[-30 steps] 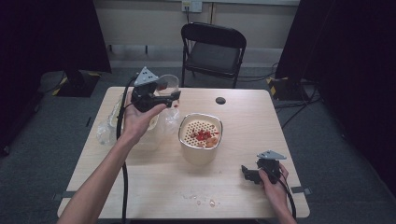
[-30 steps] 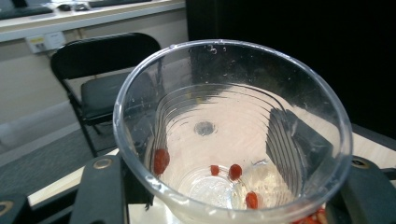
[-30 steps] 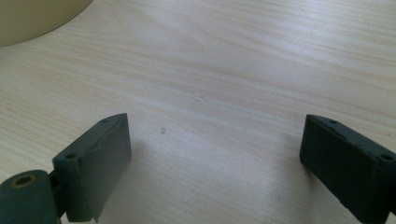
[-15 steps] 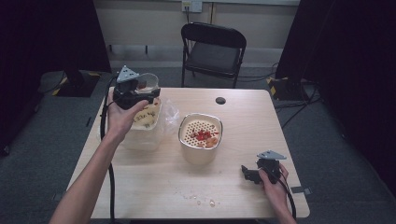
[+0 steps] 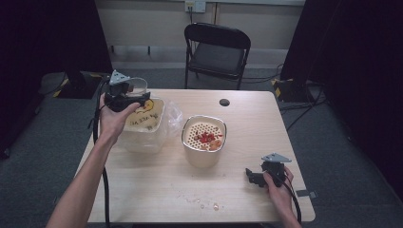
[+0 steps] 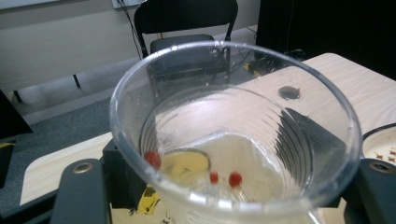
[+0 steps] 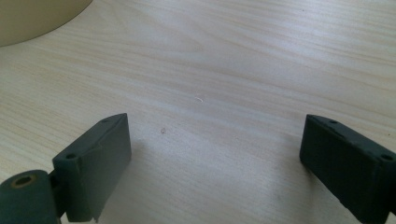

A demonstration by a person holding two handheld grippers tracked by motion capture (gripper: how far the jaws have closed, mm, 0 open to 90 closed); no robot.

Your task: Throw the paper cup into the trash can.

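I have the left gripper raised over the table's far left corner, its jaws clamped on a clear plastic cup. In the left gripper view the cup sits squarely between the two black jaws, its mouth toward the camera, and I can see a few small red bits and a pale yellow piece clinging to its inside. From the high view the cup hangs just above a clear plastic tub that stands on the table beside a crumpled clear bag. The tub carries a yellow mark and some dark handwriting, too small for me to read.

A cream pot with a perforated insert stands near the middle of the table, red and orange pieces lying on the insert. It is well apart from the cup.

My right gripper rests low at the table's near right, jaws spread wide with bare wood between them. A black folding chair stands beyond the table.
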